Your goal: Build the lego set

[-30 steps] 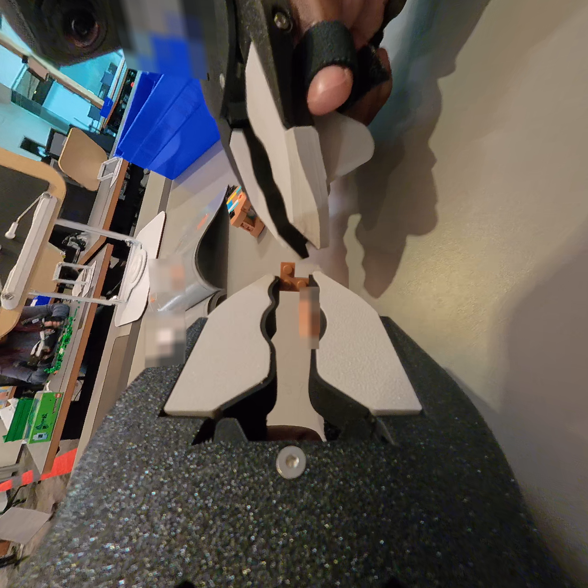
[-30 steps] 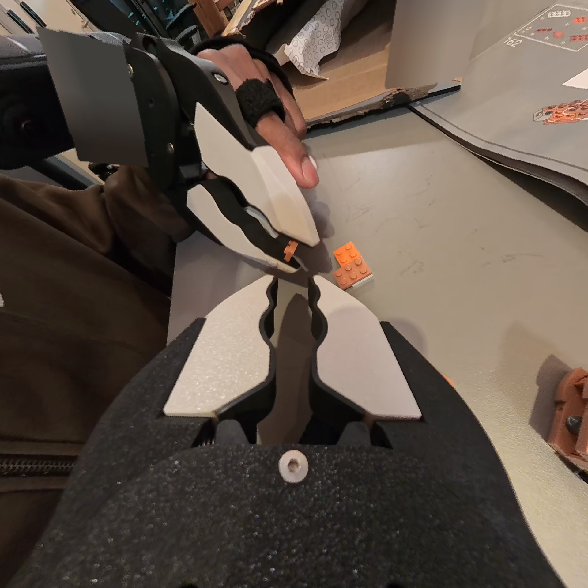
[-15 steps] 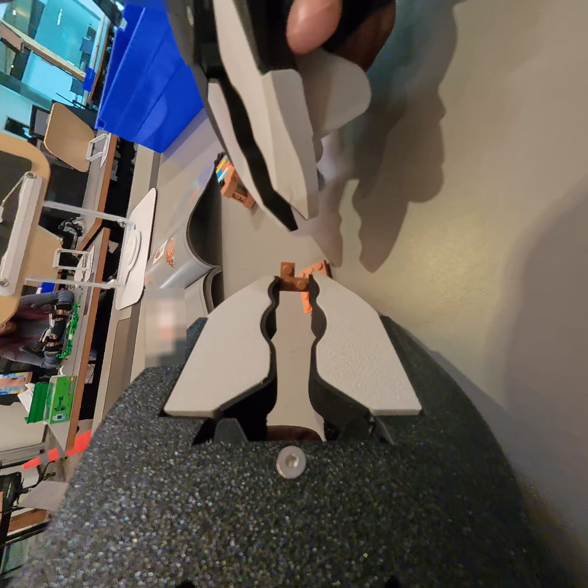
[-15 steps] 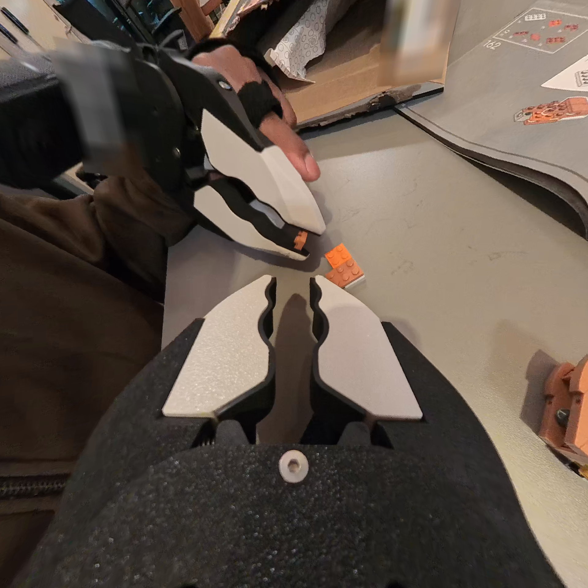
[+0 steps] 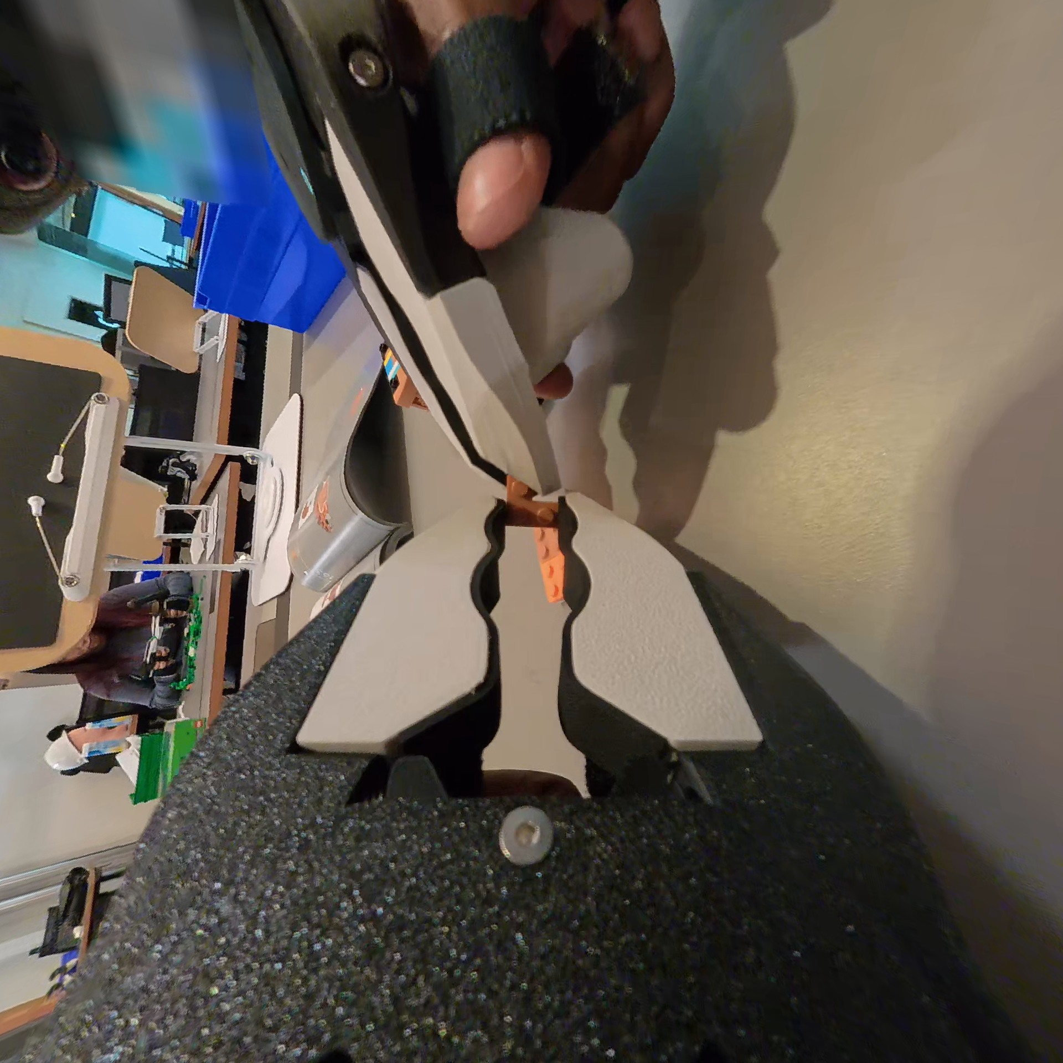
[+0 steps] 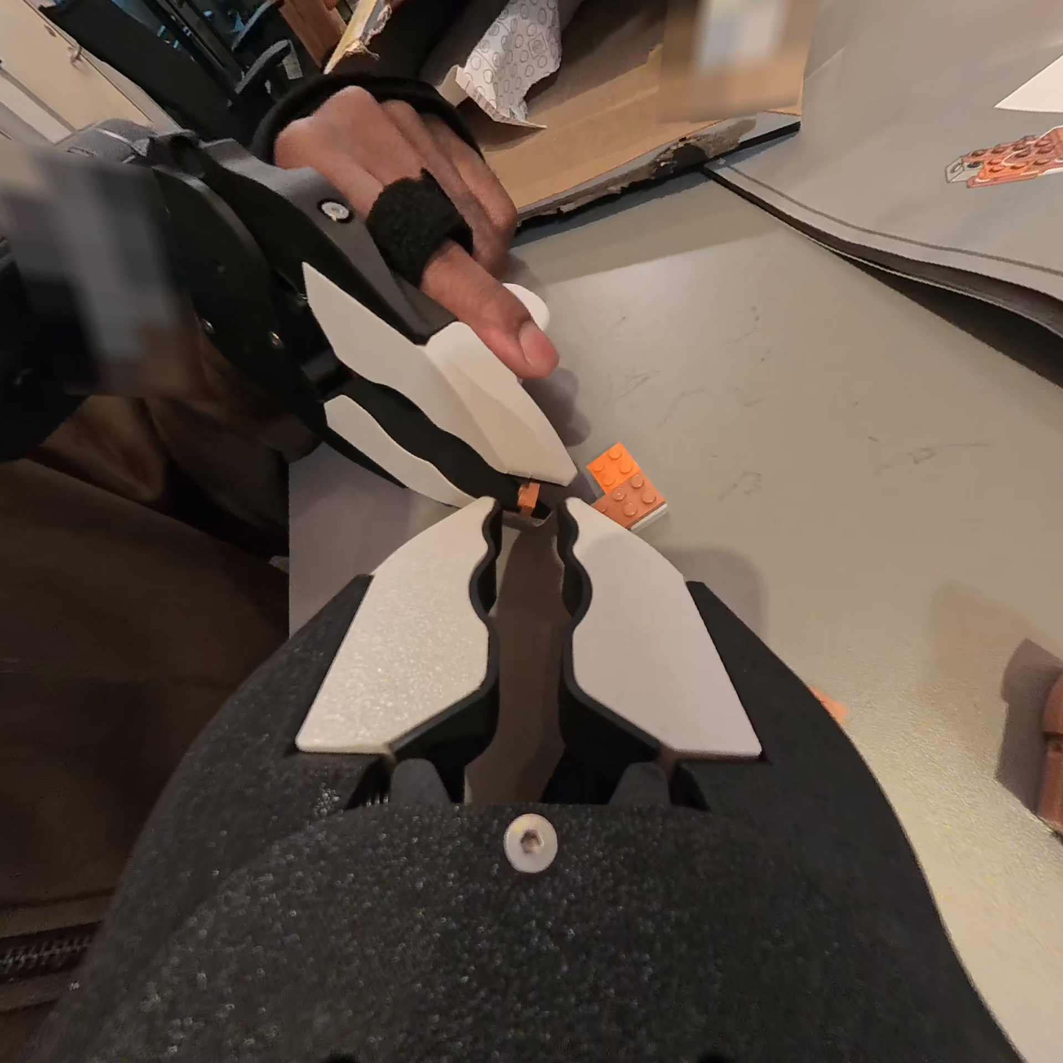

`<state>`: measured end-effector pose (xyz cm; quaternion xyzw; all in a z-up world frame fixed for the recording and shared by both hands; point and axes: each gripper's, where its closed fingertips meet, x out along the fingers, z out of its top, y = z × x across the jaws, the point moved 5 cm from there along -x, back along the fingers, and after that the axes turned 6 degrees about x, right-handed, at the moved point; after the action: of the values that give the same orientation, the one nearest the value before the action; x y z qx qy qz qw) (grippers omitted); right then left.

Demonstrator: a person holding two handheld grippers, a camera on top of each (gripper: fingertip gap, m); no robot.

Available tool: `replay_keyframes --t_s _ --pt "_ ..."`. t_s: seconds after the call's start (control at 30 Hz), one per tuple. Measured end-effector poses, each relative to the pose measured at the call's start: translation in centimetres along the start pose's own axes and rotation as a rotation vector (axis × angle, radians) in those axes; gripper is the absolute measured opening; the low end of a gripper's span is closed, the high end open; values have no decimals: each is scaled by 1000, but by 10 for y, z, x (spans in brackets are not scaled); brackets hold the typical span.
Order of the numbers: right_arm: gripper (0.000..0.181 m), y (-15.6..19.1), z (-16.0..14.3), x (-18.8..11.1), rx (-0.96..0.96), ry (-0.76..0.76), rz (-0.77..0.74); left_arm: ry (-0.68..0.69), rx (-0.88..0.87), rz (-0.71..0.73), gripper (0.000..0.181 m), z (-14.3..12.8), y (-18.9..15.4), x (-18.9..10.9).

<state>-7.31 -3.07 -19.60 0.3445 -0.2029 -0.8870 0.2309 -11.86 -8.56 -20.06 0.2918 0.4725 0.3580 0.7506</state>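
My left gripper (image 5: 529, 507) is shut on a small brown lego plate (image 5: 526, 506), held just above the grey table. The same gripper comes in from the left in the right wrist view (image 6: 546, 480), with the plate (image 6: 528, 496) at its tips. My right gripper (image 6: 530, 506) has a narrow gap between its jaws, and its tips are at the held plate. From the left wrist view its tips (image 5: 532, 486) touch the plate from above. A small stack of orange plates (image 6: 624, 489) lies on the table just beyond; it also shows between my left fingers (image 5: 549, 566).
An open instruction booklet (image 6: 920, 190) lies at the back right, with a cardboard box (image 6: 604, 126) behind. A brown lego assembly (image 6: 1041, 742) sits at the right edge, with a loose orange piece (image 6: 828, 704) near it. The person's brown jacket (image 6: 115, 633) fills the left. The tips of both grippers are at nearly the same place.
The two grippers have come together. The right gripper's tips, apart from the left gripper before, now meet the brown plate held by the left gripper. Jaw gaps look unchanged.
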Motion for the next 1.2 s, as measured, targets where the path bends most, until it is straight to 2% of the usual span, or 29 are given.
replay_keyframes --t_s 0.13,0.27,0.4,0.6,0.93,1.2 --pt "6 2 0 2 3 2 12 -5 15 7 18 1 0 1" --pt "5 -1 2 0 31 -32 11 -14 -41 40 21 0 5 -2" --pt "4 -6 10 -8 120 -148 22 -30 -233 76 30 -7 18 -11" --pt "4 -15 20 -19 343 -340 95 -157 -507 77 26 -1 33 -17" --pt "5 -9 22 -15 471 -441 168 -93 -562 126 13 -5 37 -8" --pt "5 -10 20 -11 511 -450 180 -54 -545 125 10 -8 35 -7"
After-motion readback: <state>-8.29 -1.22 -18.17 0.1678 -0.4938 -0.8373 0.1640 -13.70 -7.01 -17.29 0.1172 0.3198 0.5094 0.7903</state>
